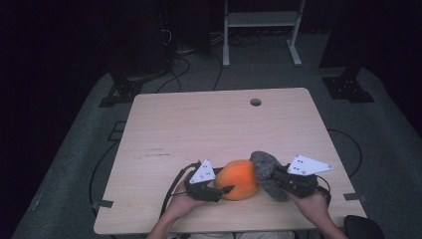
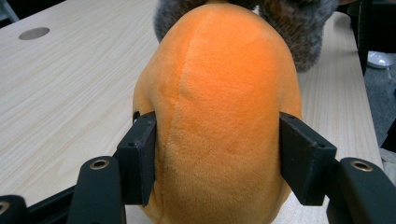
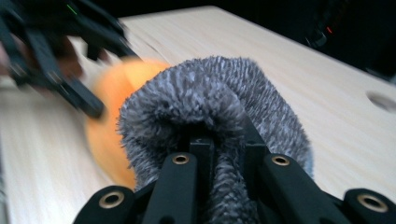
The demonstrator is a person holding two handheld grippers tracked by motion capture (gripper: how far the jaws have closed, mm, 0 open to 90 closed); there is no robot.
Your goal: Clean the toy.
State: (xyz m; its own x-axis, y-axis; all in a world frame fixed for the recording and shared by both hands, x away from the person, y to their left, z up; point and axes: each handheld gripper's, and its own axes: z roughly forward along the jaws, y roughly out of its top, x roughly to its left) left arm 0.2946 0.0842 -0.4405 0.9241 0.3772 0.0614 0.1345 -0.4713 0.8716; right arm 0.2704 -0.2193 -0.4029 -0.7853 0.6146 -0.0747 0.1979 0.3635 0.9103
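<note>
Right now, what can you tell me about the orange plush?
The orange plush is a rounded, egg-shaped soft toy of short fuzzy fabric with a seam down its side. It rests on the table near the front edge. The left gripper clamps its sides between both pads; grey shaggy fabric, pinched by the right gripper, adjoins its far end.

free: table (image 1: 209, 124) far half, both sides | blocked: near edge, orange plush (image 1: 239, 179), grey fur (image 1: 266, 172)

A lab or recording studio: dark surroundings, a lone lit tabletop (image 1: 209, 129) on grey carpet (image 1: 74, 164), loose cables (image 1: 174, 64), black stand bases (image 1: 348, 89), a white frame (image 1: 261, 30).
</note>
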